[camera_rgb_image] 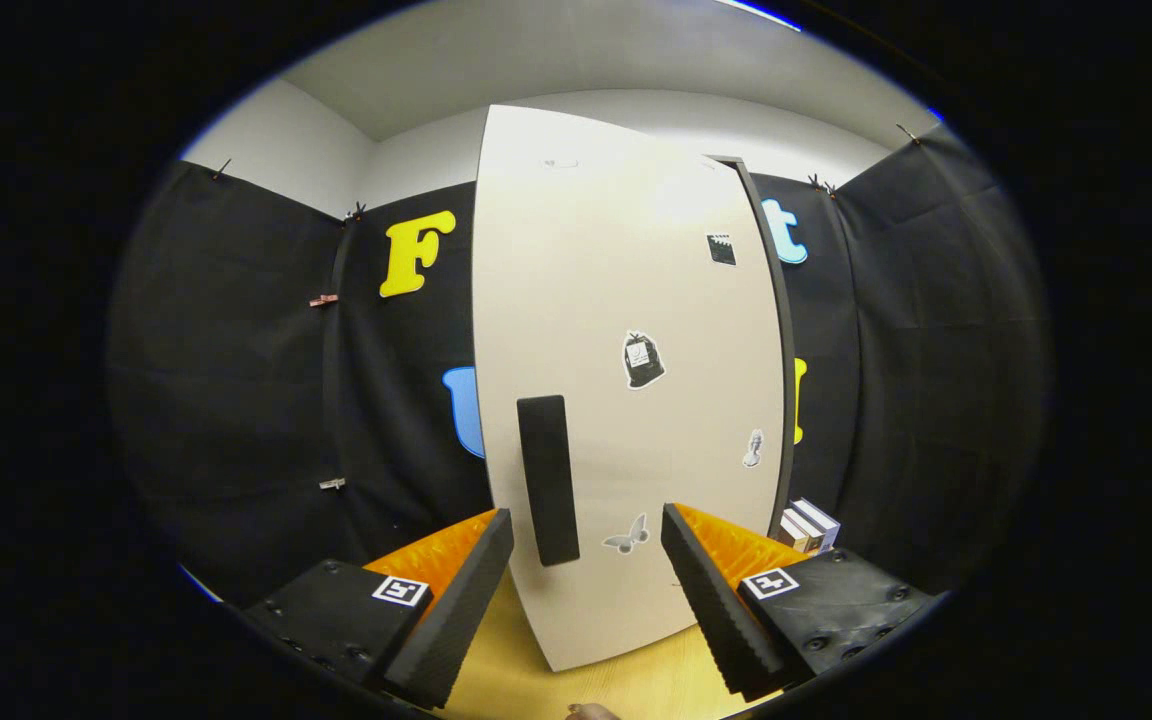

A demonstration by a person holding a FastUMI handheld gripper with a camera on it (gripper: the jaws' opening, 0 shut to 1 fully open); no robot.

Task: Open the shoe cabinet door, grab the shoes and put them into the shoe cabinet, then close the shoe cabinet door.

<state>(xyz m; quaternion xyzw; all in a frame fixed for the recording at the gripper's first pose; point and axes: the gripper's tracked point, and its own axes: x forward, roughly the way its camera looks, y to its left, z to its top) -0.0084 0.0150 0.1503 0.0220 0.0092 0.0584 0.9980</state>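
The tall white shoe cabinet (636,300) stands just ahead of me on a wooden floor (626,685). Its door is shut and carries several small stickers. A dark vertical handle (547,478) sits near the door's left edge, slightly left of the midline between my fingers and a little beyond their tips. My gripper (586,530) is open, with nothing between its fingers; the gap frames the handle's lower end and the lower part of the door.
Black cloth walls close in on both sides and behind the cabinet. A small stack of boxes (808,524) rests on the floor to the right of the cabinet, beyond the right finger. A bit of a person's hand (591,711) shows below the fingers.
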